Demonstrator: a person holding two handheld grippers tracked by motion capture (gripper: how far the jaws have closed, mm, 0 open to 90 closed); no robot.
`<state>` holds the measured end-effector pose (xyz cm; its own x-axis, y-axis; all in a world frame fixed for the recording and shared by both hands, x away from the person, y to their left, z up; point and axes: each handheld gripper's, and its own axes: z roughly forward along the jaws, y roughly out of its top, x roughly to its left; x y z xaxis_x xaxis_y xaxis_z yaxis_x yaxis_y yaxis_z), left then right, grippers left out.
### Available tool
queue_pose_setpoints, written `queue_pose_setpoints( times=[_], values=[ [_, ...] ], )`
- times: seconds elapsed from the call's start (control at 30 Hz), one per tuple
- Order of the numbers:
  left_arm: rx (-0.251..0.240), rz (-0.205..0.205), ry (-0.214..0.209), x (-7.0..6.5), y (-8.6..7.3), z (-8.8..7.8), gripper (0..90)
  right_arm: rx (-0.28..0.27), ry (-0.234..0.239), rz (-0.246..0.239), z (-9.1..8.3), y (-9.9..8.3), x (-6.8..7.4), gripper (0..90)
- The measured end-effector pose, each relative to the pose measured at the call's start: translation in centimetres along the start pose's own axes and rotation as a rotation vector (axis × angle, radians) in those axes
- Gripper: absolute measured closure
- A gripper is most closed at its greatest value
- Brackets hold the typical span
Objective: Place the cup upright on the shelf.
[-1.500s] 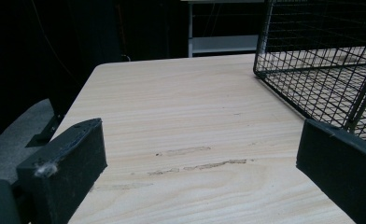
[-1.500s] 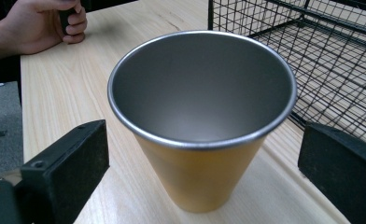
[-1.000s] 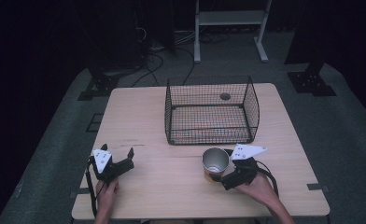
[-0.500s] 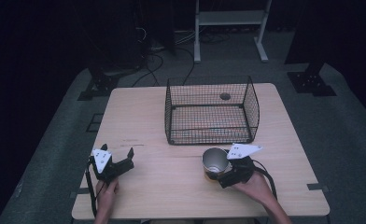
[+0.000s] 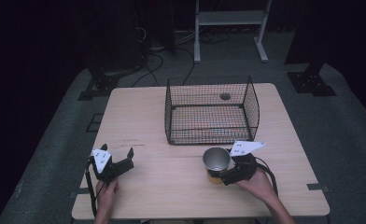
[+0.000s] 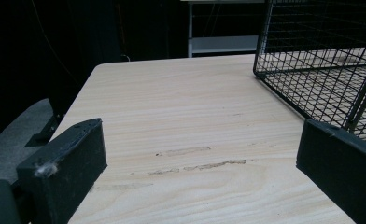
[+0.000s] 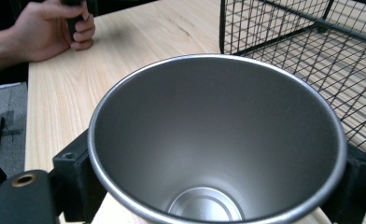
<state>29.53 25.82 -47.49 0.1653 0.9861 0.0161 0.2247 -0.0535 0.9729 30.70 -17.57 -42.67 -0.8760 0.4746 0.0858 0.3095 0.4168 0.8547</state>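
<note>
Near edge of bench (image 5: pixel 181 196): right gripper (image 5: pixel 224 176) at 5 o'clock, jaws clamped on either side of the steel cup (image 5: pixel 216 161), which stands upright, mouth open, empty inside. Left gripper (image 5: pixel 125 158) at 7 o'clock, jaws spread wide with bare wood between them, holding nothing. Cup sits just short of the wire basket (image 5: pixel 211 112). Basket stands past centre toward 12 o'clock. White stand (image 5: pixel 230 18) on floor beyond the bench.

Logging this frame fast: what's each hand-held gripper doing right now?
Left hand-held gripper: open, holding nothing, low over the table.
Right hand-held gripper: closed on the metal cup, in front of the wire basket.
</note>
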Motion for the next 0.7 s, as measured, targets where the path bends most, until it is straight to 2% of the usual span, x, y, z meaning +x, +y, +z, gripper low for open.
queue_pose_setpoints(
  times=[0.37,0.7],
  values=[
    [0.0,0.0,0.002,0.0,0.0,0.0,0.8,-0.004,0.032,0.027,-1.7,1.1,-1.1,12.3],
    [-0.001,0.001,0.001,0.0,0.0,0.0,0.8,-0.003,0.054,0.024,-2.7,2.4,-2.0,12.3]
  ],
)
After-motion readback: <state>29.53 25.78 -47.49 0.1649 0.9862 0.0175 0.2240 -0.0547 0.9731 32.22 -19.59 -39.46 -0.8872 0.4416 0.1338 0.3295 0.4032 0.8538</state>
